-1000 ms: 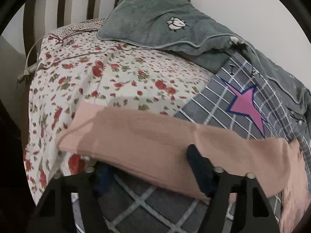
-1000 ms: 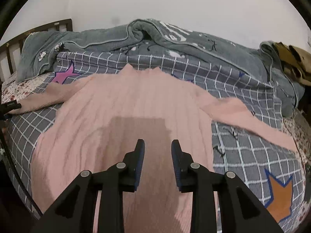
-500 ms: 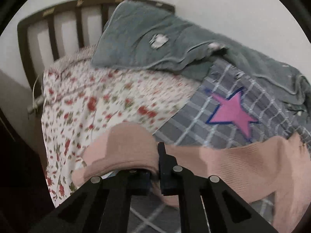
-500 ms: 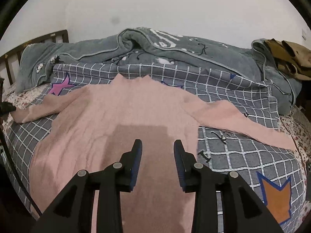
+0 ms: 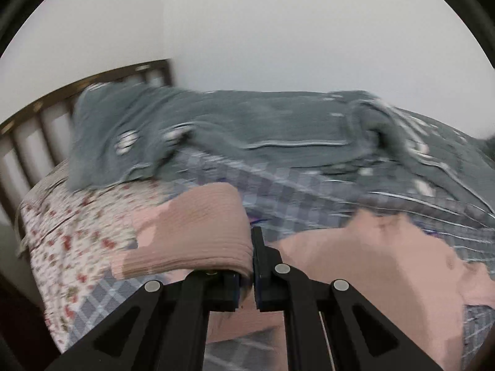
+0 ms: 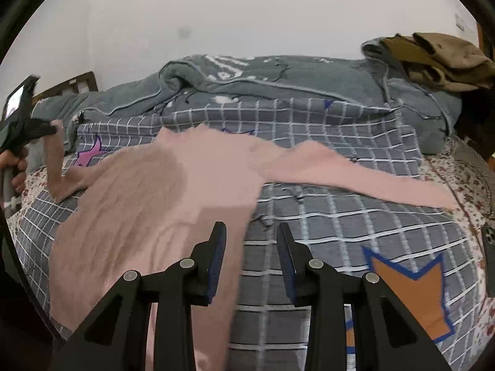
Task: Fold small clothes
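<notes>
Pink sweater spread on the bed, one sleeve lifted by the left claw.

No container shows in either view. The pink ribbed sweater lies flat, body down, on the grey checked cover of the bed, its far sleeve stretched out toward the floral sheet. The left claw is pinched tight on the other sleeve, which drapes in a fold over its finger; this view is blurred. The right claw stands wide apart, holding nothing, above the sweater's edge. A grey blanket is bunched along the wall, brown clothes piled on it.
</notes>
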